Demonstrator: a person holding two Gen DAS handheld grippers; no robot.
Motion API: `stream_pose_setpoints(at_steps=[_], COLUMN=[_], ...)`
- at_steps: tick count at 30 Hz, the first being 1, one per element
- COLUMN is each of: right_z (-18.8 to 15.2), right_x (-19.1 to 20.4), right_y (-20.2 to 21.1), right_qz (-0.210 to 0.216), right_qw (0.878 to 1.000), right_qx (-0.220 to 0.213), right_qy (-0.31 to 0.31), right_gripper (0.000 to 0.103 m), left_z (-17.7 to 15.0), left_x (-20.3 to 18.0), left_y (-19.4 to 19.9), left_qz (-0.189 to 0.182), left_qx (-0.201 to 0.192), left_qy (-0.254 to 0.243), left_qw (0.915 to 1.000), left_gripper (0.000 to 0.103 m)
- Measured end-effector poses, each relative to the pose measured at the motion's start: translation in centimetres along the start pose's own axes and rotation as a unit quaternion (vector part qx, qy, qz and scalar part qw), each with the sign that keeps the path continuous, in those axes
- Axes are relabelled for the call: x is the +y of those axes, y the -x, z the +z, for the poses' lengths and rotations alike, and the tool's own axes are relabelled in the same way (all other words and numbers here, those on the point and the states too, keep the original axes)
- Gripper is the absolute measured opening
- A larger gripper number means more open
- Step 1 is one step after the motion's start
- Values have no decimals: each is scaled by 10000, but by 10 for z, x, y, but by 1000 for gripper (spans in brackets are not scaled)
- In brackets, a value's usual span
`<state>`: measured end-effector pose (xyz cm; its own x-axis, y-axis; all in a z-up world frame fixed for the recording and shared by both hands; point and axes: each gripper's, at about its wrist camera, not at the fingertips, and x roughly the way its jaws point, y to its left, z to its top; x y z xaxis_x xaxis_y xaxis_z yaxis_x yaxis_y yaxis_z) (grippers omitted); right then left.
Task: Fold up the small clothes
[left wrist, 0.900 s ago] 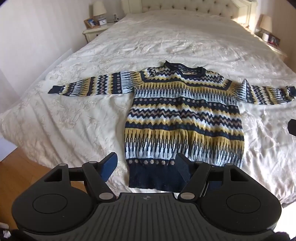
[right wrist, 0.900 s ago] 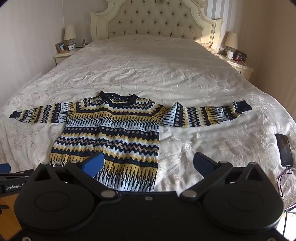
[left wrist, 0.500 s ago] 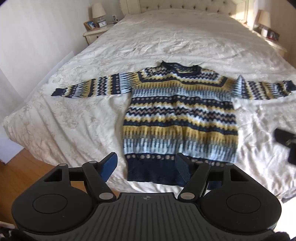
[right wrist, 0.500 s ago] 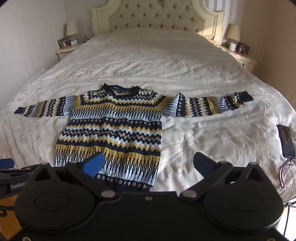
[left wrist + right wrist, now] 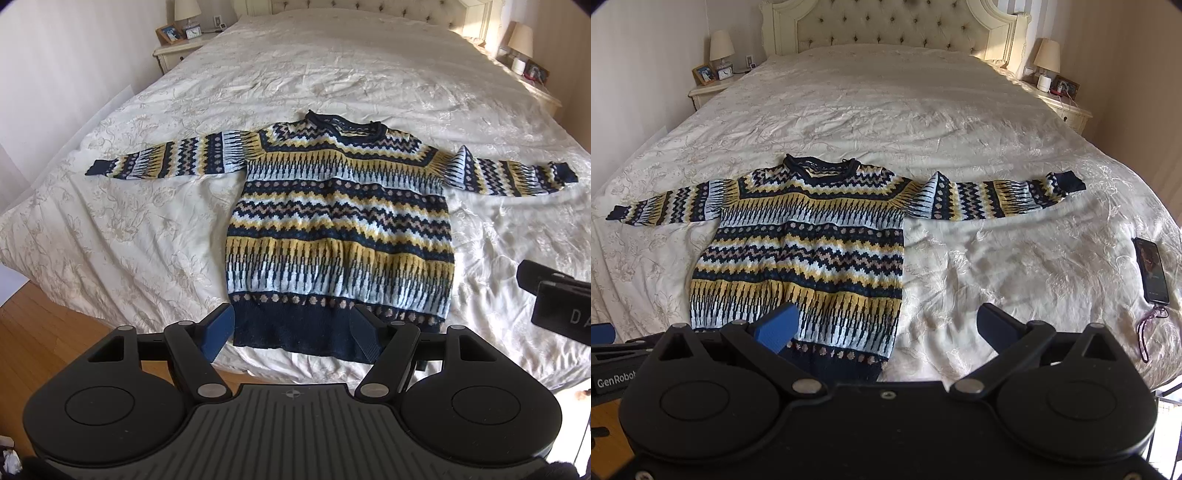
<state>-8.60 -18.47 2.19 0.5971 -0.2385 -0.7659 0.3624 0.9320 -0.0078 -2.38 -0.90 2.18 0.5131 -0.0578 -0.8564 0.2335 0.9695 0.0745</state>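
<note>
So you've pulled both grippers back: left gripper & right gripper gape empty over sweater hem; fold not begun.

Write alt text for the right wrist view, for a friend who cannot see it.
A patterned knit sweater in navy, yellow and pale blue lies flat, sleeves spread, on a cream bedspread. The open right gripper hovers over its hem, holding nothing. A phone lies at the bed's right edge.
</note>
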Motion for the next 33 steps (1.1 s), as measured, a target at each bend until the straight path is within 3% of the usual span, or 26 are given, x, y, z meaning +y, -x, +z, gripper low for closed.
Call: stream_pose_setpoints(at_steps=[22, 33], right_z=[-4, -4], right_x=[41, 49], right_y=[-15, -17], right_qz=[-218, -256], right_qw=[9987, 9988], right_qx=[420, 387], right_qy=[-169, -131], right_gripper=[102, 102], left_z=[6, 6], left_x=[37, 39], left_y=[-26, -28], left_qz=[-210, -246], left_qx=[473, 497], left_qy=[-89, -151], left_qw=[9986, 9983], left_gripper=[68, 68])
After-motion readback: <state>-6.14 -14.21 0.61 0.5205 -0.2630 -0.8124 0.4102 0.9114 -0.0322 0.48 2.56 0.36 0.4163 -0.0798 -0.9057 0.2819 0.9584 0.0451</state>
